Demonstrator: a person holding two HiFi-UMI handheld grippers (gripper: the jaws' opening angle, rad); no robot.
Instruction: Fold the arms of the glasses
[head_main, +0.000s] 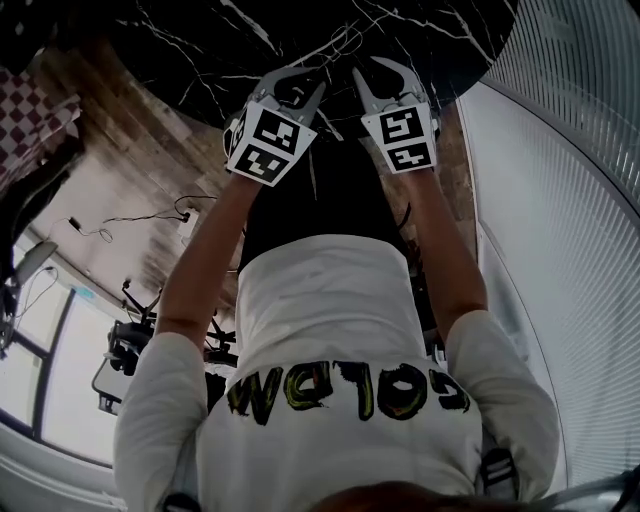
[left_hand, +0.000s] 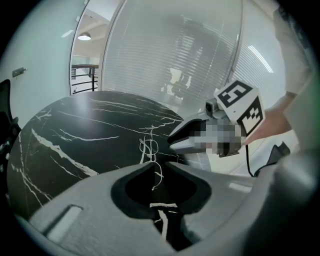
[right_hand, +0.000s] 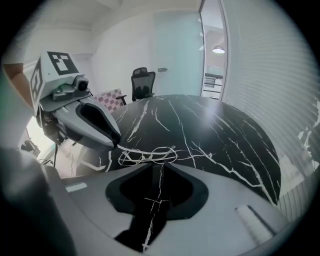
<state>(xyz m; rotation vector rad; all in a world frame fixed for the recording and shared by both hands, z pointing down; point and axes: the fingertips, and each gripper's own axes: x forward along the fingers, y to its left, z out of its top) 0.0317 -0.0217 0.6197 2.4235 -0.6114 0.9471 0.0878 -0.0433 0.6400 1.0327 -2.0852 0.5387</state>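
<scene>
The left gripper (left_hand: 160, 163) had its jaws drawn together, with only a narrow slit between the tips. The right gripper (right_hand: 159, 164) was the same, tips all but meeting. Nothing stood in its slit; only a white vein of the table showed through. Both were held side by side over the near edge of the round black marble table (right_hand: 225, 135), converging slightly, marker cubes toward the person's white shirt (head_main: 330, 320).

The glasses (right_hand: 149, 155), a thin pale wire frame, lay flat on the table just beyond both sets of tips, close to the near edge.

- Right gripper view: the frame lay broadside, two rims side by side, directly past that gripper's tips and apart from them. The left gripper's tip stood at the frame's left end; touching or just beside, could not tell.
- Left gripper view: the frame was seen end-on, straight ahead of the slit. One thin pale strand ran from it toward the jaws, showed through the slit and ended in the hollow behind the tips. Whether the jaws pinched that strand or it merely lay on the table beneath them could not be made out.
- Arms of the frame: folded or spread, too fine to tell.

Surroundings: an office chair (right_hand: 142, 82) stood past the far left of the table, and a ribbed wall (head_main: 570, 200) ran along the right.
</scene>
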